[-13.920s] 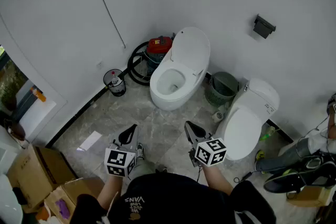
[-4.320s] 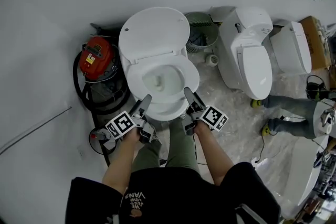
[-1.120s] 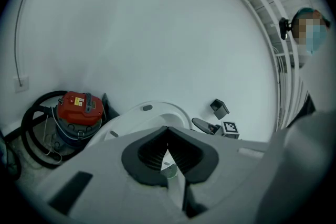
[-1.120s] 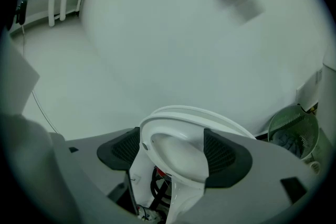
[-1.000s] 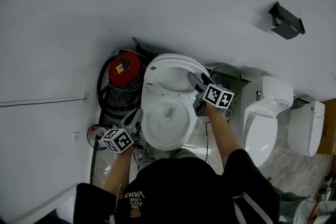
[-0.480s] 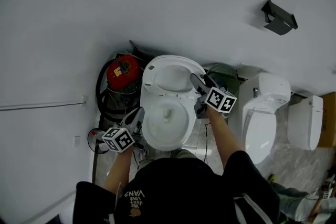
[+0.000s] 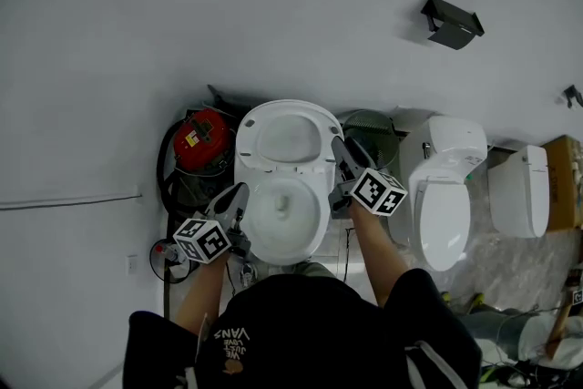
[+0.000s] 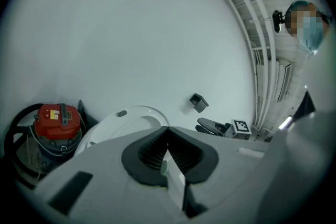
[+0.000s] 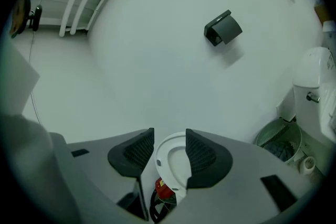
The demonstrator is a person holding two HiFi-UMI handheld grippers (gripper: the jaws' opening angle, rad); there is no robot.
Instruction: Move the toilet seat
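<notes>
We see the toilet seat [image 7: 258, 141] raised upright, our right claw [image 7: 344, 147] just right of it, jaws lately narrowing yet parted, gripping nothing, our left claw [image 7: 239, 194] closed, empty

red vacuum [image 7: 202, 139] and bin [image 7: 372, 130] flanking toilet [image 7: 321, 219]

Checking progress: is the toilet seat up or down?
Up: the toilet seat stands raised toward the wall, leaving the bowl uncovered.
</notes>
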